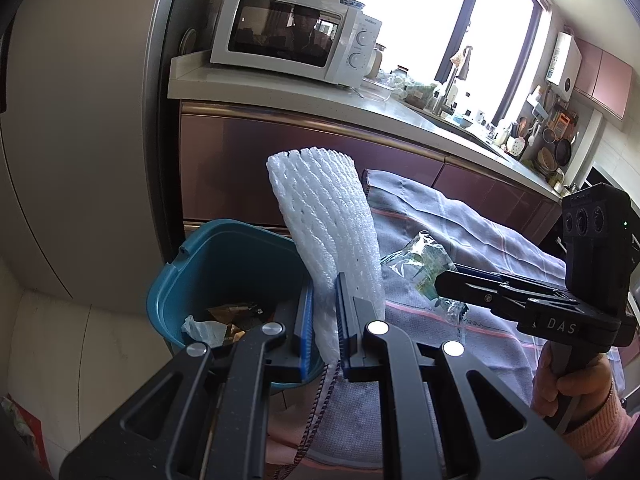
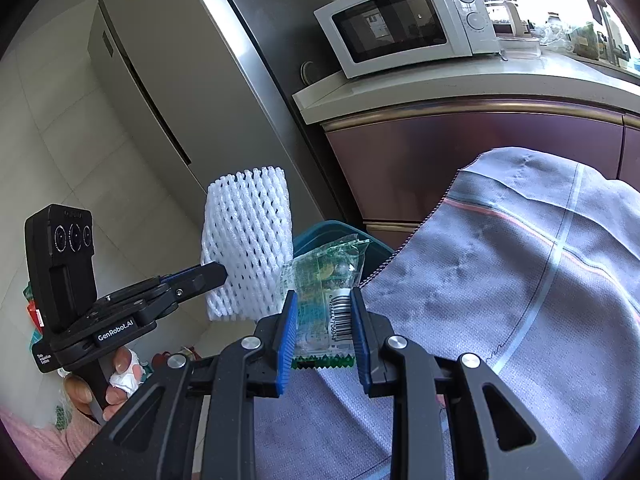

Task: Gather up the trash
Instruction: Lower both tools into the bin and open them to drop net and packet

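Counts: two grippers, two pieces of trash in hand, one bin.

Two handheld grippers show: the left gripper (image 1: 324, 320), pinching one white foam net sleeve (image 1: 328, 224), and the right gripper (image 2: 324, 328), clamped on one clear green-printed wrapper (image 2: 328, 280) with a barcode. One teal bin (image 1: 192, 272) stands at the near left, holding a few scraps too jumbled to count. One grey checked cloth (image 2: 520, 280) covers the surface on the right. One white microwave (image 1: 288, 32) with two dials sits on the one far counter (image 1: 280, 92). One tall fridge (image 2: 168, 80) stands at the far left. Two hands show, one per gripper handle.
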A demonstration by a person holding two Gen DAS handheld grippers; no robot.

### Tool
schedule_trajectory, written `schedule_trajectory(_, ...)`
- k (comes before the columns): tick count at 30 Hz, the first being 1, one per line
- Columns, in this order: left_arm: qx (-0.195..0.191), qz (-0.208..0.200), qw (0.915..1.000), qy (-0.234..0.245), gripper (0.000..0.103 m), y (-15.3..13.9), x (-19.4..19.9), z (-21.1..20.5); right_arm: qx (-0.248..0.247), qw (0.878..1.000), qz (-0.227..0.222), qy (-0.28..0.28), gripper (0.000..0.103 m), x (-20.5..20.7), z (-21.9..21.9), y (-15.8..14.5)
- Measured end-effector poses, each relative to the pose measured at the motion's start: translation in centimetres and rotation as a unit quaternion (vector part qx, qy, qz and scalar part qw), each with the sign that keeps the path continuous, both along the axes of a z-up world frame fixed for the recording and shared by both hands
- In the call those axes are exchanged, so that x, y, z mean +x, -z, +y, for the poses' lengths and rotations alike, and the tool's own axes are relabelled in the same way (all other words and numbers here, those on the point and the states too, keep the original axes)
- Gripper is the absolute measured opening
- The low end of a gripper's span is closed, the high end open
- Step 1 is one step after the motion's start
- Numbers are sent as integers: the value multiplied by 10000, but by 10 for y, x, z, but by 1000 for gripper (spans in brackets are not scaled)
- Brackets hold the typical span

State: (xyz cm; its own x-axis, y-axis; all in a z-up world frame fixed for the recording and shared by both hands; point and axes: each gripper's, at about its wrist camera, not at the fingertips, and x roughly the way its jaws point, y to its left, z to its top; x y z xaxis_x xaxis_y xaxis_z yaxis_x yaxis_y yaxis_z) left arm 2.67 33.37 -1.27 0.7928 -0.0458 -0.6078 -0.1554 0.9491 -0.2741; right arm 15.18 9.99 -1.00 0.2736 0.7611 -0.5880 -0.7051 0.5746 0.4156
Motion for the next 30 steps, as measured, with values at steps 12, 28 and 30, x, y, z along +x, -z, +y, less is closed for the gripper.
schedule_trajectory(12, 35, 52, 9999, -117, 11, 0, -2, 5, -76, 9999, -17, -65, 24, 2, 11, 3)
schedule_trajectory(28, 66, 58, 9997, -221, 11, 4, 3, 6, -150, 9999, 30, -51, 24, 6, 19, 8)
schedule_trajectory(30, 70, 67, 9997, -237, 11, 5, 4, 6, -166, 9998, 38, -62, 24, 7, 20, 8)
